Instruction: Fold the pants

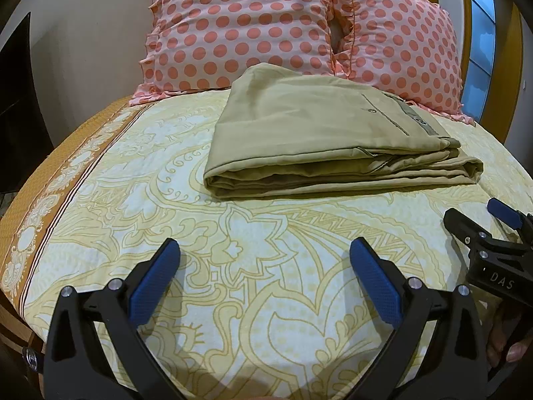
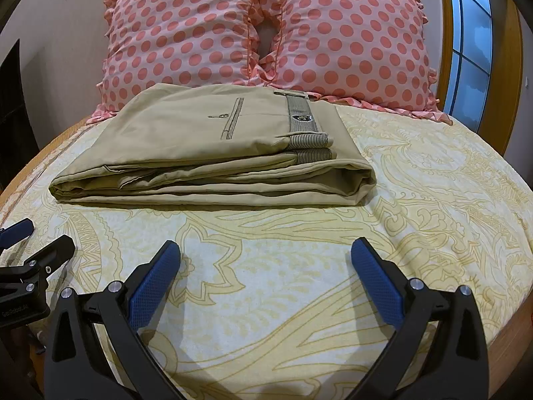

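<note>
several stacked layers made up the khaki pants [image 2: 213,153], which lay as a compact folded bundle on the bed [image 2: 416,200], its far edge just in front of two polka-dot pillows [image 2: 266,33]. the striped waistband [image 2: 301,116] and a buttoned back pocket [image 2: 233,118] faced up, so the fold looked essentially finished. what could still go wrong, by my judgement: the near edge showed loose, uneven layers, and a claw brushing or snagging that edge could drag the top layers and spill the stack open; the soft mattress would not hold it square. the left claw [image 1: 265,266] hovered low over the patterned sheet, spread wide and holding nothing, well short of the bundle. the right claw [image 2: 266,266] sat likewise, spread and empty, level with its partner, both pointing toward the pillows and apart from the cloth.
</note>
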Available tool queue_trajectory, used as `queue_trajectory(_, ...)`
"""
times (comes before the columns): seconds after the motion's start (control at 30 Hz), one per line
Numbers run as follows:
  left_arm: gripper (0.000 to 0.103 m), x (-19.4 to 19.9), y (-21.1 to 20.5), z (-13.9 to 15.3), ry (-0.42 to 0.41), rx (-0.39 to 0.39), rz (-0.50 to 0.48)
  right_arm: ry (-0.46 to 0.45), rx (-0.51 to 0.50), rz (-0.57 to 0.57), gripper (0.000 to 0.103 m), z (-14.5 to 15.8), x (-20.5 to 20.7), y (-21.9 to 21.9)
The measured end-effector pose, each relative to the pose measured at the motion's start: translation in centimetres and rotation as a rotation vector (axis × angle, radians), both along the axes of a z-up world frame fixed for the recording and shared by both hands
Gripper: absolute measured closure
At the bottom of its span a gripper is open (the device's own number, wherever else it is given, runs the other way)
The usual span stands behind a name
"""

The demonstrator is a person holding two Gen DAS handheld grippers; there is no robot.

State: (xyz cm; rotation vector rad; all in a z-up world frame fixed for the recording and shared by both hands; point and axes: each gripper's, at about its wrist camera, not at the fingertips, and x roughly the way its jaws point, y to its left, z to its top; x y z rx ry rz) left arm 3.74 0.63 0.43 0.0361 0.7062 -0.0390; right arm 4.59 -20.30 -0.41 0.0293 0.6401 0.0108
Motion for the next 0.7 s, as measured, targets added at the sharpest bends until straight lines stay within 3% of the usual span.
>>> queue_trajectory(0.7,0.002,0.0,-0.05,-0.03,0.001,0.0,0.001,-0.002,0.0,-0.004,0.001,-0.1,0.0,0.09)
